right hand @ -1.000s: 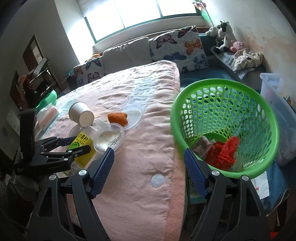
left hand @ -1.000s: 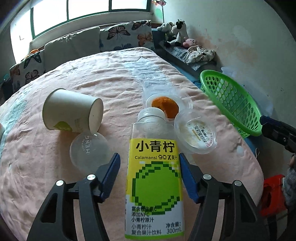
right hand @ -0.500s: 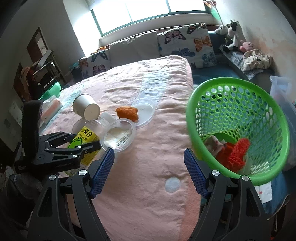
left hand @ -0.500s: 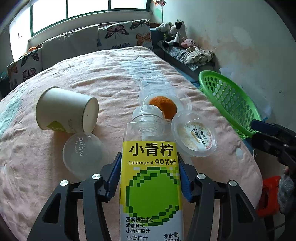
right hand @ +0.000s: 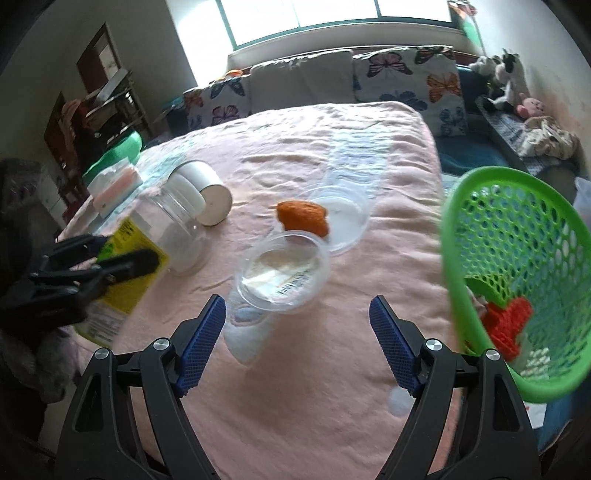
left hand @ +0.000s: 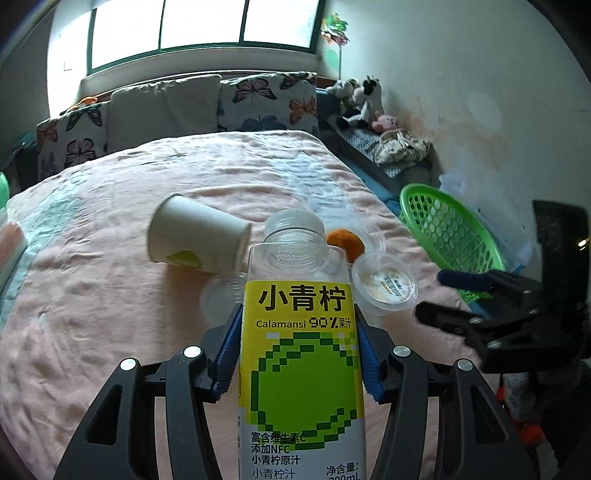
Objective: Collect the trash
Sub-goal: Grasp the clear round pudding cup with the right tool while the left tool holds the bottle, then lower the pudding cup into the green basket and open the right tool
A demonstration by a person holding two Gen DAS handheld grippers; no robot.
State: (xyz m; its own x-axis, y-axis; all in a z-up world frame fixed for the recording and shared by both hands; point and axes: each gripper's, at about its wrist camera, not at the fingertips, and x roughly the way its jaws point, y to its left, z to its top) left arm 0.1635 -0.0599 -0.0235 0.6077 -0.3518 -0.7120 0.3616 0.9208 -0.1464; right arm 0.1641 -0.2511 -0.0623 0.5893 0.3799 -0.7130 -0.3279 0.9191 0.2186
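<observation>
The left gripper [left hand: 299, 354] is clamped on a clear juice bottle [left hand: 301, 369]: both blue pads press the sides of its yellow-green label, and the capped neck points away from the camera. In the right wrist view the same bottle [right hand: 147, 254] sits tilted in the black fingers, left of the clear tub.

The right gripper [right hand: 297, 343] has its jaws wide and opening further, with nothing gripped. The clear tub [right hand: 282, 271] lies just beyond the fingertips, roughly centred between them, apart from both pads. It rests on the pink bedspread [right hand: 314, 424].

Reference landmark: the clear tub.
- Just behind the tub: an orange lump of food [right hand: 303, 218] resting on a shallow clear lid [right hand: 347, 218]. The lump's near edge meets the tub rim.
- Left of and behind the tub: a white paper cup [right hand: 207, 194] lying on its side. In the left wrist view its base faces the camera's right [left hand: 195, 234].
- Left of the tub, partly hidden behind the bottle: a second clear round lid [left hand: 219, 299].
- Right of the tub, beyond the bed edge: a green mesh basket [right hand: 517, 236], tilted, holding red plastic scraps [right hand: 506, 325] and pale debris.
- Far behind the tub: butterfly-print cushions [right hand: 413, 74] at the head of the bed under a window [right hand: 332, 14], and soft toys [right hand: 502, 74] on a bench to the right.
</observation>
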